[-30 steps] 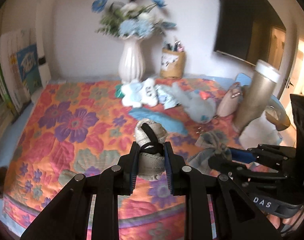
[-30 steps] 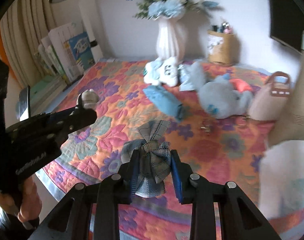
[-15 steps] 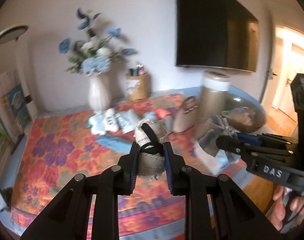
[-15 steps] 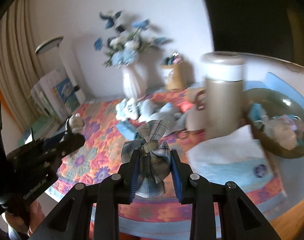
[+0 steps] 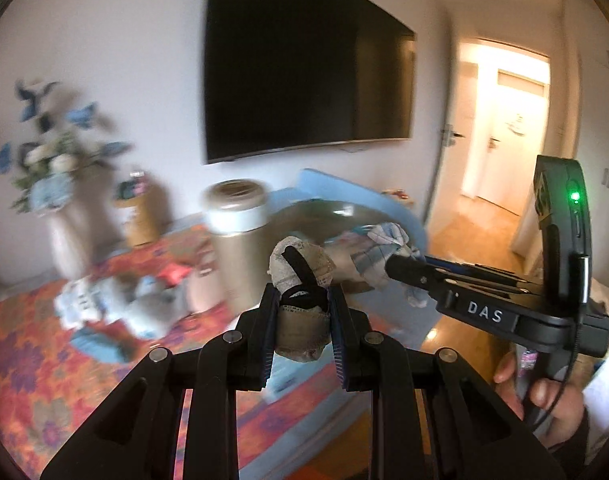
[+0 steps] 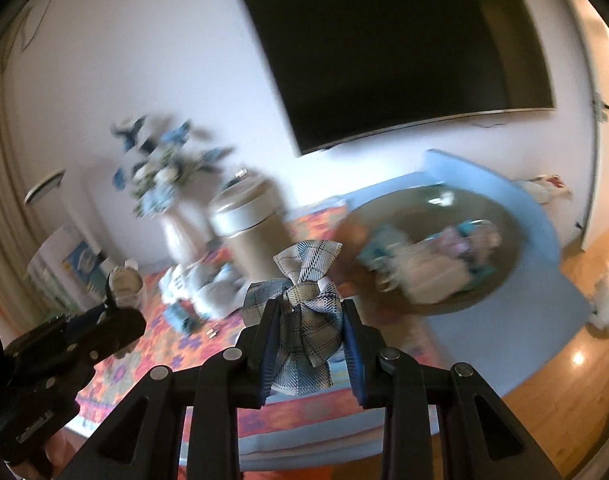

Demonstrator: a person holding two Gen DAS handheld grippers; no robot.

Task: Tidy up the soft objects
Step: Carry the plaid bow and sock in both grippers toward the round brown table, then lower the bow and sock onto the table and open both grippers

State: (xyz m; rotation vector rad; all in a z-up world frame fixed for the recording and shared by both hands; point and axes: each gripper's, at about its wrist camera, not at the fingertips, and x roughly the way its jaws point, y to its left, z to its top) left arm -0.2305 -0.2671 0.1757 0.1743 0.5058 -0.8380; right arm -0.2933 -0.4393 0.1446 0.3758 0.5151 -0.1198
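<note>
1. The bow [image 6: 304,316], plaid grey-blue ribbon, sits clamped between the blue pads of the right gripper [image 6: 308,344]; its top loop rises above the fingertips and its tail hangs below them. From the left wrist view the bow [image 5: 384,256] shows at the tip of the right gripper [image 5: 400,268], at about 2 o'clock from the left gripper's tips.

2. The beige pouch [image 5: 300,300], a soft lump with a black band across it and a lace edge, is pinched by the left gripper [image 5: 300,332], both pads pressing its sides. In the right wrist view the pouch [image 6: 124,284] pokes up from the left gripper [image 6: 116,312] at 9 o'clock.

3. The bowl [image 6: 500,216], dark and wide, lies at 2 o'clock from the bow, on a pale blue mat [image 6: 524,292]. Soft items [image 6: 436,264] are piled inside it, too blurred to tell apart.

4. A tan canister [image 6: 252,236] with a pale lid stands at 11 o'clock from the bow, just beside the bowl.

5. At 10 o'clock, a white vase [image 6: 180,236] of blue flowers, blurred, and plush toys [image 6: 208,288] on the floral cloth [image 6: 160,352].

6. A dark TV [image 6: 392,48] hangs on the wall at 12 o'clock.

7. A hand [image 5: 544,400] grips the right gripper's handle at 4 o'clock in the left wrist view.
</note>
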